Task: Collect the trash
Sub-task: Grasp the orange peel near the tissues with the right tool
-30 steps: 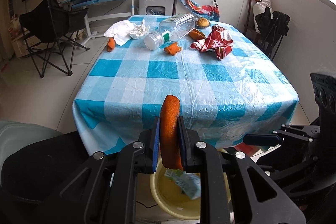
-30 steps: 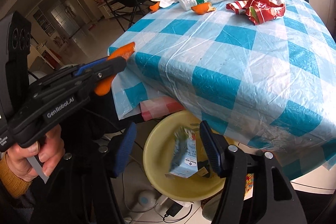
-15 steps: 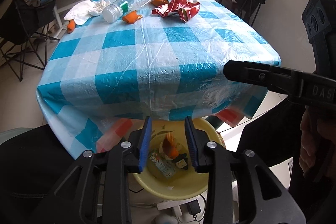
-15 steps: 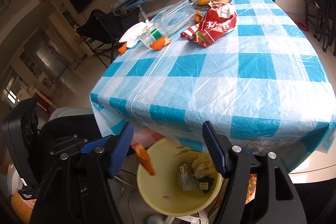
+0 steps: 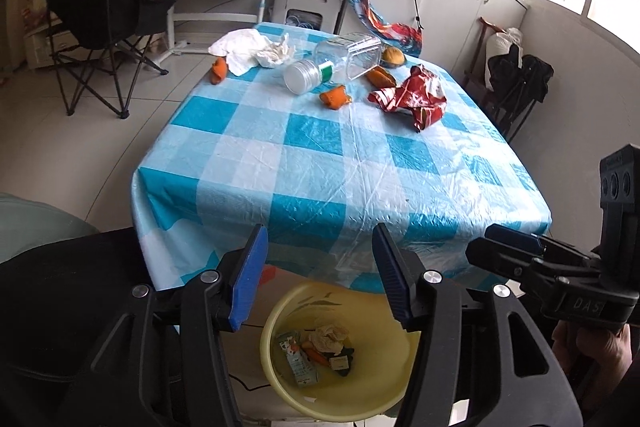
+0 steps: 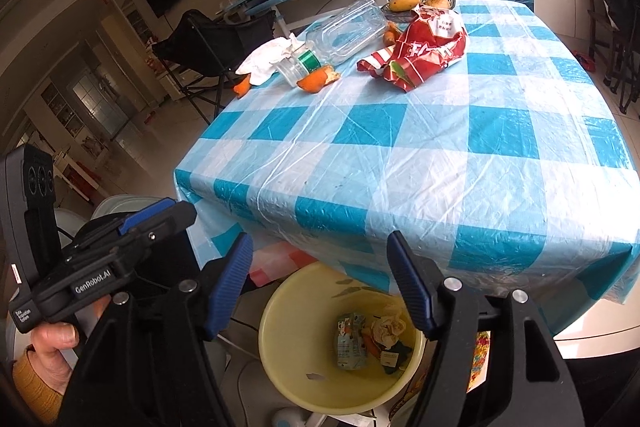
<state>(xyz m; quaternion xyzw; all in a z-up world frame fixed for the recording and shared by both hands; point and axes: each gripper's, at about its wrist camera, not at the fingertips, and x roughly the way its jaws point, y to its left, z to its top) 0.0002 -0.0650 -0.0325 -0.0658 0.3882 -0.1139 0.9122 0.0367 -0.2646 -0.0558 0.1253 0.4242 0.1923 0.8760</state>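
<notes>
And it's away! The curled orange peel strip (image 5: pixel 315 354) that the left gripper (image 5: pixel 320 275) clamped a second ago now lies in the round pale-yellow plastic bin (image 5: pixel 276 367) under the table edge, beside a small carton. Both the left and the right gripper (image 6: pixel 320 283) hang over the bin, fingers spread wide, holding nothing. More waits at the far end of the blue-checked tablecloth (image 5: pixel 320 155): orange peel pieces (image 5: pixel 335 95), a crumpled red snack wrapper (image 5: pixel 416 97), a clear plastic jar (image 5: pixel 340 61), white tissues (image 5: pixel 256 47).
</notes>
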